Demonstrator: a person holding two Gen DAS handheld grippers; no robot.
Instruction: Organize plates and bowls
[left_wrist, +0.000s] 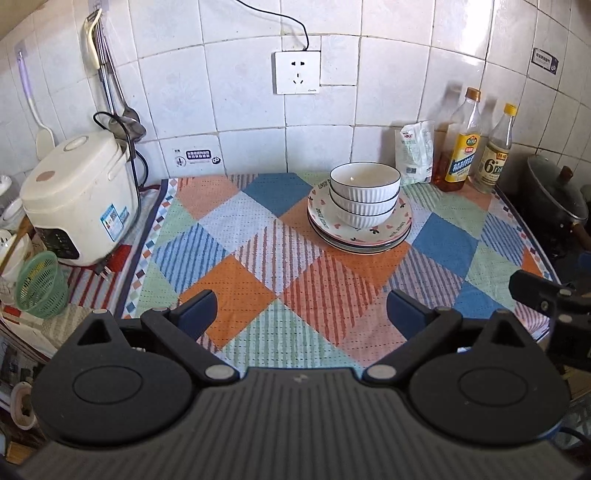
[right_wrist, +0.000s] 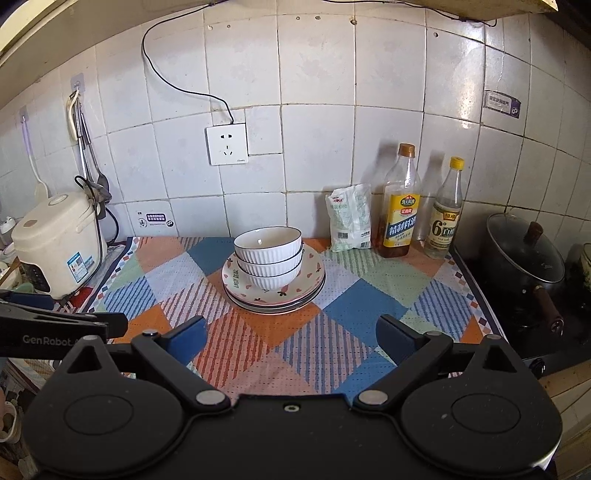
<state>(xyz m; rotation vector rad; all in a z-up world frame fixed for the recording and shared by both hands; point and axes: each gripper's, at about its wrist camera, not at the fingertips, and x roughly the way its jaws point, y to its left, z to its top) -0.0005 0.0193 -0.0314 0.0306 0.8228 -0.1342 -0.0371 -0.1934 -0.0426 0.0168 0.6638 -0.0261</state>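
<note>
- The counter (left_wrist: 258, 206) was covered by a patchwork cloth (right_wrist: 354, 306) in orange, blue and green squares, pushed right up against the tiled wall.
- On the far left sat a cream rice cooker (left_wrist: 79, 199), with a little green mesh basket (left_wrist: 38, 284) lying tipped over in front of it.
- Over on the right edge, a dark pot with a glass lid (right_wrist: 524, 254) sat on the stove.
- Smack in the back-middle of the cloth was the stack of plates (right_wrist: 275, 291), about 3 of them as far as I could tell, the top one with hearts and little flowers on it.
- 3 white ribbed bowls (right_wrist: 268, 254) with dark rims were nested together on top of those plates, looking empty inside.
- Behind and to the right, against the wall, stood 2 bottles (left_wrist: 465, 144) next to a white packet (left_wrist: 417, 153).
- The left tool (left_wrist: 301, 310) hovered over the near part of the cloth, spread wide with nothing in it, well short of the stack.
- The right tool (right_wrist: 291, 339) was the same deal: wide apart, holding nothing, near the stack but not touching it.
</note>
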